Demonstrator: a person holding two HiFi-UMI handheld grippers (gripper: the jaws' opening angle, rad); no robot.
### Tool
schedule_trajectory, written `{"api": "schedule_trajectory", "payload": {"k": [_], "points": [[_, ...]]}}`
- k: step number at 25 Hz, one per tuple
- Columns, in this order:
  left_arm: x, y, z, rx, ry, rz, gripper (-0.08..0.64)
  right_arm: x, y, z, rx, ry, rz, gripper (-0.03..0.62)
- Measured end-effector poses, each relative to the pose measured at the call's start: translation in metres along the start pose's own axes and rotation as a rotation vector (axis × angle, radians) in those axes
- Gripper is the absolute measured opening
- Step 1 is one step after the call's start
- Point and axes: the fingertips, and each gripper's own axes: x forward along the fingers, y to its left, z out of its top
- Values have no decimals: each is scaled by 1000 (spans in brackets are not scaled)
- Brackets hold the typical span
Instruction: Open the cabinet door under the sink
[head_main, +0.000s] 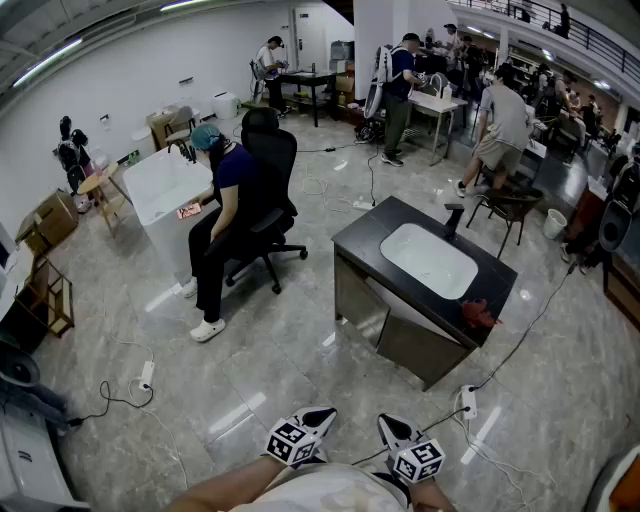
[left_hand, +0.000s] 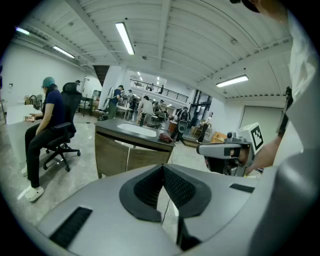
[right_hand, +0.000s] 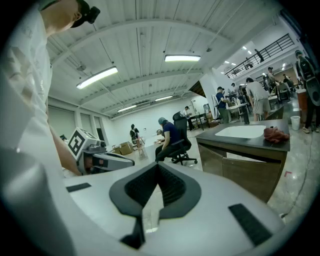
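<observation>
The sink cabinet (head_main: 425, 350) stands on the floor ahead of me, right of centre, with a dark top and a white basin (head_main: 430, 262). Both wooden doors (left_hand: 127, 157) under the basin look closed. A red cloth (head_main: 478, 313) lies on the top's near corner. My left gripper (head_main: 320, 415) and right gripper (head_main: 392, 425) are at the bottom edge, close to my body and well short of the cabinet. Each is shut with nothing between its jaws (left_hand: 162, 170) (right_hand: 156, 169). Each gripper view shows the other gripper beside it.
A person sits on a black office chair (head_main: 268, 190) at a white table, left of the cabinet. Power strips (head_main: 147, 375) (head_main: 468, 402) and cables lie on the glossy tiled floor. A black faucet (head_main: 454, 216) stands behind the basin. Several people work at tables farther back.
</observation>
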Motion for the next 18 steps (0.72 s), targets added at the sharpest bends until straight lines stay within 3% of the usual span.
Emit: {"api": "schedule_trajectory", "payload": {"k": [6,18], "points": [[15,0,9,9,8,-10,9,0,-17,17,17,-55,-45,14],[50,-36,20,-14,-2,44,9,-35,-66,14,13,-4,-34,14]]}}
